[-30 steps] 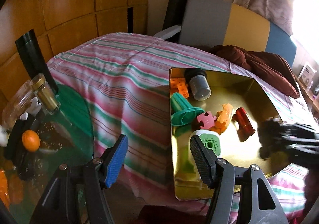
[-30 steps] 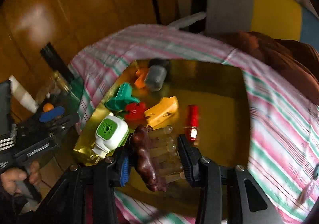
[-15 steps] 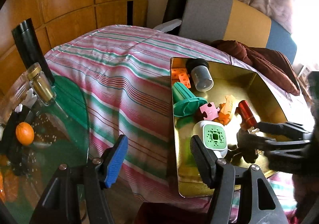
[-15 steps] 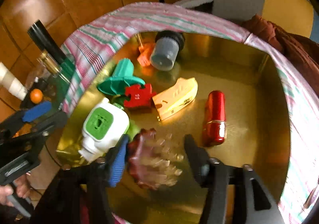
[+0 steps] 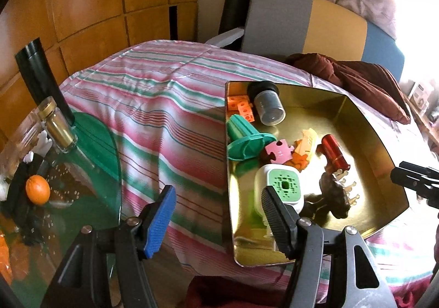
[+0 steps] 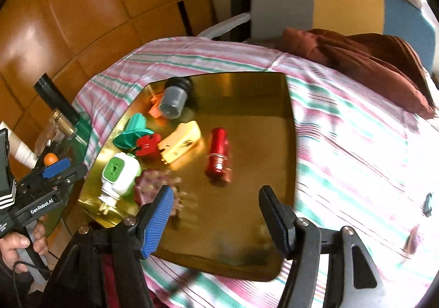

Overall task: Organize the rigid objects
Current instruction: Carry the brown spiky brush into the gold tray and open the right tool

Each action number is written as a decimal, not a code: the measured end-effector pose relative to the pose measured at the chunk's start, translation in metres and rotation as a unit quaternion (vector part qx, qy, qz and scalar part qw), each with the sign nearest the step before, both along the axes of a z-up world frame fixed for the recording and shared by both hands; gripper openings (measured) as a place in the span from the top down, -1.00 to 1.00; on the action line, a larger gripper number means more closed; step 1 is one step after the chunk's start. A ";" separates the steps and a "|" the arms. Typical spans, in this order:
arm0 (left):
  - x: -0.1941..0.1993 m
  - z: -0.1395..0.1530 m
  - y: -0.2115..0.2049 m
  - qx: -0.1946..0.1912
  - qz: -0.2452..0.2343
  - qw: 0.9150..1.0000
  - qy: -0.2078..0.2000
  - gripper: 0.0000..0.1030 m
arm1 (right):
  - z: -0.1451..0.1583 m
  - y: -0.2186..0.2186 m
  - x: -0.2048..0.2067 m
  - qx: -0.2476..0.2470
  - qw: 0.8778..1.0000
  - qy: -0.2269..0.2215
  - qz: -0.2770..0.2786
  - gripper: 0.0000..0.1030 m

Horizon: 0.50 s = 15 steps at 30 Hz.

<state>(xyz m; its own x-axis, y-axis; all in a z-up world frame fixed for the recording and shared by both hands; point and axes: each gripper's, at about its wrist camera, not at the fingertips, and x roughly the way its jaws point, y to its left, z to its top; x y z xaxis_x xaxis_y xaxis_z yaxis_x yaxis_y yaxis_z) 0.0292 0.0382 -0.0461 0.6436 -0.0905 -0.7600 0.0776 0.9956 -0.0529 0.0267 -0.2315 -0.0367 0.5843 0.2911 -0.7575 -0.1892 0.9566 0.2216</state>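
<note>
A gold tray (image 5: 378, 140) (image 6: 274, 261) lies on the striped cloth. In it lie a brown hair claw (image 5: 333, 195) (image 6: 149, 184), a white and green plug-in device (image 5: 279, 187) (image 6: 119, 173), a red tube (image 5: 334, 154) (image 6: 218, 150), a yellow piece (image 6: 179, 144), a puzzle piece (image 5: 277, 153) (image 6: 146, 144), a teal piece (image 5: 244, 136) (image 6: 133, 131), orange blocks (image 5: 240, 106) and a grey jar (image 5: 267, 106) (image 6: 172, 101). My left gripper (image 5: 218, 220) is open and empty over the tray's left edge. My right gripper (image 6: 216, 219) is open and empty above the tray's near part.
A glass side table (image 5: 90, 143) at the left holds a bottle (image 5: 56, 127), an orange (image 5: 38, 189) and a black cylinder (image 5: 41, 80). A brown cloth (image 5: 354, 77) lies behind the tray. A chair (image 5: 301, 20) stands beyond it.
My right gripper opened and let go of the brown hair claw, which now lies in the tray beside the white device. The gripper then drew back and up.
</note>
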 end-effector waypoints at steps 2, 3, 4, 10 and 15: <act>-0.001 0.001 -0.004 0.003 -0.004 1.000 -0.002 -0.27 | 0.001 -0.006 -0.004 -0.003 1.000 -0.002 -0.005 -0.27; -0.002 0.002 -0.006 0.005 -0.007 1.000 -0.003 -0.27 | 0.001 -0.008 -0.007 -0.005 1.000 -0.003 -0.007 -0.27; -0.003 0.003 -0.008 0.007 -0.010 1.000 -0.004 -0.27 | 0.001 -0.010 -0.008 -0.007 1.000 -0.005 -0.008 -0.27; -0.008 0.008 -0.021 0.016 -0.023 1.000 -0.012 -0.27 | -0.001 -0.015 -0.019 -0.018 1.000 -0.011 -0.014 -0.27; -0.013 0.013 -0.032 0.023 -0.036 0.999 -0.021 -0.34 | -0.002 -0.018 -0.027 -0.019 1.000 -0.015 -0.018 -0.27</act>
<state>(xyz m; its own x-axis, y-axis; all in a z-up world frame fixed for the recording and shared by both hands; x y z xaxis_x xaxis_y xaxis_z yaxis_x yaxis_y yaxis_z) 0.0163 0.0062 -0.0333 0.6678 -0.1045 -0.7369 0.1510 0.9885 -0.0034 0.0000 -0.2492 -0.0390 0.6161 0.2408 -0.7499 -0.1602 0.9705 0.1801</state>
